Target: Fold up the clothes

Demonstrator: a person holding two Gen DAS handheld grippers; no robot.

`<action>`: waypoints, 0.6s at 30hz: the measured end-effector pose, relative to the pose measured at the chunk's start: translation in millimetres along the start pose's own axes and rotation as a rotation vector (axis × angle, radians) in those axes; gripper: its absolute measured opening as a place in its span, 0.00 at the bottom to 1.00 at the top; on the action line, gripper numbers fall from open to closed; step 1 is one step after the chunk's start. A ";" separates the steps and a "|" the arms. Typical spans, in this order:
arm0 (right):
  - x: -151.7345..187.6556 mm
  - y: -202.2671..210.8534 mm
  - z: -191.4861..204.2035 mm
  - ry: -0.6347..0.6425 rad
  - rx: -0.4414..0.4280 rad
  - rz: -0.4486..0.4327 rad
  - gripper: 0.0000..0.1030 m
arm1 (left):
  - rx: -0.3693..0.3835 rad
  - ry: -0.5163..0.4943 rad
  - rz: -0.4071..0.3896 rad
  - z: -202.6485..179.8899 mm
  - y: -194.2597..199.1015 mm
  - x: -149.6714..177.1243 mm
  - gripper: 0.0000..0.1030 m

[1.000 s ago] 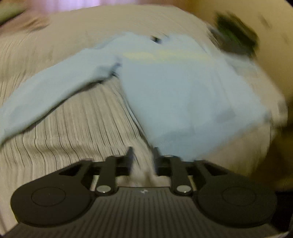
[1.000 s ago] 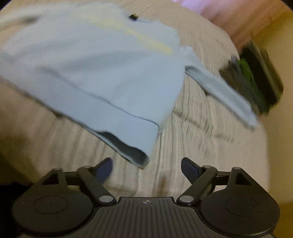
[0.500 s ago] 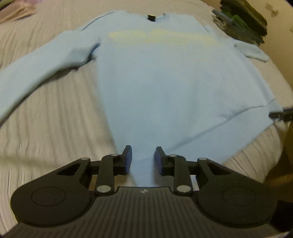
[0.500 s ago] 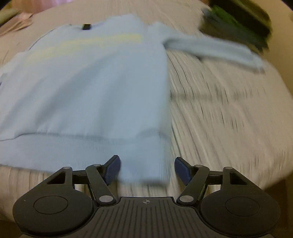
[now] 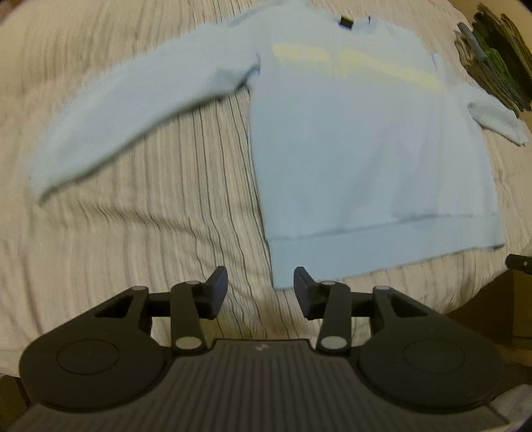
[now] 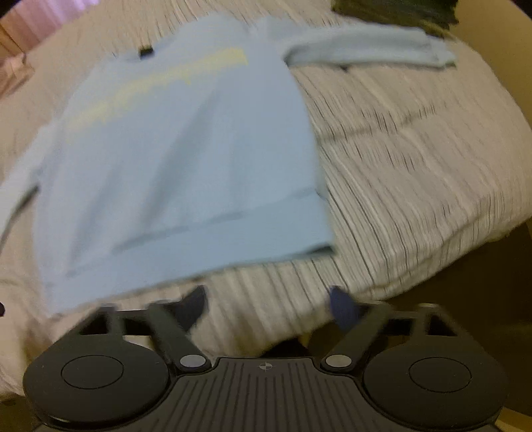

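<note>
A light blue long-sleeved sweatshirt (image 5: 359, 149) with a pale yellow chest print lies flat on the striped bed cover (image 5: 149, 239), neck away from me, sleeves spread out. My left gripper (image 5: 261, 282) is open and empty just before the hem's left corner. My right gripper (image 6: 267, 300) is open and empty, just below the hem's right part; the sweatshirt (image 6: 186, 149) fills that view's left and middle. Both views are blurred.
A stack of dark folded clothes (image 5: 495, 56) lies at the bed's far right, also in the right wrist view (image 6: 395, 10). The bed's near edge (image 6: 465, 252) drops off at the right. The right gripper's tip (image 5: 518, 262) shows at the left view's right edge.
The left gripper has opened, let go of the hem and drawn back. The right gripper has also pulled back off the hem. The sweatshirt now lies flat.
</note>
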State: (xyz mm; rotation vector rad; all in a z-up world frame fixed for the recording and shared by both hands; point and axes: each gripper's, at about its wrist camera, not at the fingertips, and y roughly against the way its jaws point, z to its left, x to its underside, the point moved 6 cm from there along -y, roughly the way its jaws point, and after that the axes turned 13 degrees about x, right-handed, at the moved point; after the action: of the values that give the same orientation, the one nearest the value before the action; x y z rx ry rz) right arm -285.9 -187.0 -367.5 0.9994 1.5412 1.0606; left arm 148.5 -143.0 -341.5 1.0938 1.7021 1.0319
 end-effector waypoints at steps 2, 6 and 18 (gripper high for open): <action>-9.5 16.9 9.4 0.019 -0.008 -0.032 0.91 | -0.019 -0.004 -0.017 -6.9 17.8 -6.8 0.46; -13.2 35.6 18.0 0.033 -0.018 -0.043 0.91 | -0.036 -0.024 -0.038 -21.7 40.5 -4.2 0.51; 8.8 55.6 13.2 0.040 -0.027 -0.015 0.91 | -0.072 -0.029 -0.073 -41.5 69.9 9.9 0.57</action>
State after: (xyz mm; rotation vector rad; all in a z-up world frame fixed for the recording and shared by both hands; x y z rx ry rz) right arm -269.3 -161.1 -318.6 0.9520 1.5603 1.0934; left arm 124.4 -122.1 -266.1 0.9885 1.6567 1.0187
